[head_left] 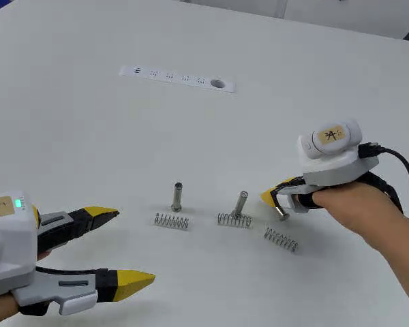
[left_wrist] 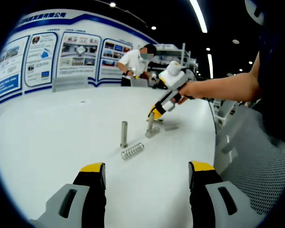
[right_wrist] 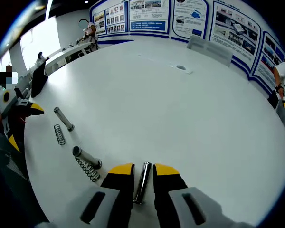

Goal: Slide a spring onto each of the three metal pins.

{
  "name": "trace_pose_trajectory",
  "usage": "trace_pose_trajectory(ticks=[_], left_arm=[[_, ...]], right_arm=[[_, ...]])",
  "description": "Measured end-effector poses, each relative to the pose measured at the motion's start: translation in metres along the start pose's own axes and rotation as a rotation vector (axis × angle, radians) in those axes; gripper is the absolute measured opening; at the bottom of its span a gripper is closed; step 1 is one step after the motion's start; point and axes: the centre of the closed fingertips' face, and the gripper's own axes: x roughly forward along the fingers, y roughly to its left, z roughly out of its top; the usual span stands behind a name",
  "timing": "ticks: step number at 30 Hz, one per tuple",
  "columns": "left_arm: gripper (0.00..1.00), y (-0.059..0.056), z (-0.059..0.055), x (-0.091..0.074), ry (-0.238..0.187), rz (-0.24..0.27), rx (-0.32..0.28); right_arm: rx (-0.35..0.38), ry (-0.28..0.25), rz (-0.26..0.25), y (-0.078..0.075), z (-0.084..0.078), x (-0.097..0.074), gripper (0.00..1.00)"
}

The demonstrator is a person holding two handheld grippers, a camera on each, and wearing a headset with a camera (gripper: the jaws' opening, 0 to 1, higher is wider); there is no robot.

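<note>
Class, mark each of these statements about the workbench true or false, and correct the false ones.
1. The three springs, left, middle and right, lie on the table, none on a pin. True.
2. The left gripper is shut on a spring. False: its jaws stand open and hold nothing.
3. The right gripper is shut on a metal pin. True.
4. Three pins stand free on the table. False: two standing pins are there; the third is in the right gripper.
</note>
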Motion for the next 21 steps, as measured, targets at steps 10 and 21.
trace_pose_trajectory(ticks=[10, 21], left_arm=[[0.72, 0.0007, 0.0016, 0.0017, -0.006, -0.002, -0.003], [0.71, 0.0014, 0.0000, 0.0009, -0.007, -0.002, -0.009]], right_arm=[[0.024, 0.027, -0.009, -0.0038, -0.0027, 0.0042, 0.14], [0.013, 0.054, -0.005, -0.0012, -0.0054, 0.0057, 0.11]])
